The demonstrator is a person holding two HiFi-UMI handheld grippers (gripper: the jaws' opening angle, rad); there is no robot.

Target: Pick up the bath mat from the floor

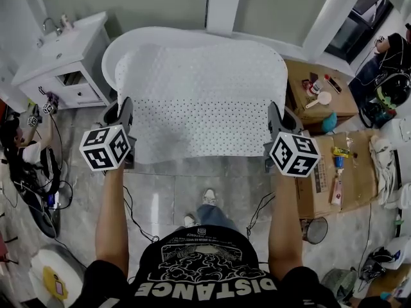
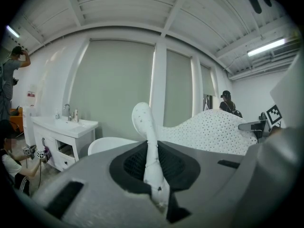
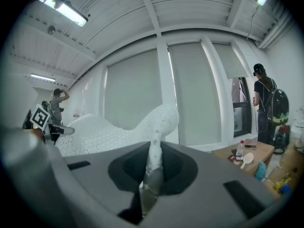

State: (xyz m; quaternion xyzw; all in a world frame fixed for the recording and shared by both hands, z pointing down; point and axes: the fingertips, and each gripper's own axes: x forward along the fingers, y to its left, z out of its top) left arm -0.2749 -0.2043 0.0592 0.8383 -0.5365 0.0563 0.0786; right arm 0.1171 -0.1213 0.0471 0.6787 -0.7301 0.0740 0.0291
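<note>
Where the vanity [image 1: 61, 59] stands at far left, items run: left gripper [image 1: 123, 117], closed tight on the left edge of the bath mat [image 1: 205, 101] (white, perforated), which is spread in the air above the floor [image 1: 192, 191], hiding most of the bathtub [image 1: 122, 43]; right gripper [image 1: 277, 119], closed tight on the mat's right edge.

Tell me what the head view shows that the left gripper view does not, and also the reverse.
Only the head view shows the person's shoes and the cardboard on the floor. Only the left gripper view shows the ceiling lamp and the jaws of the left gripper closed on the mat's edge. Both show the bath mat, the bathtub, the sink cabinet and the right gripper.
</note>
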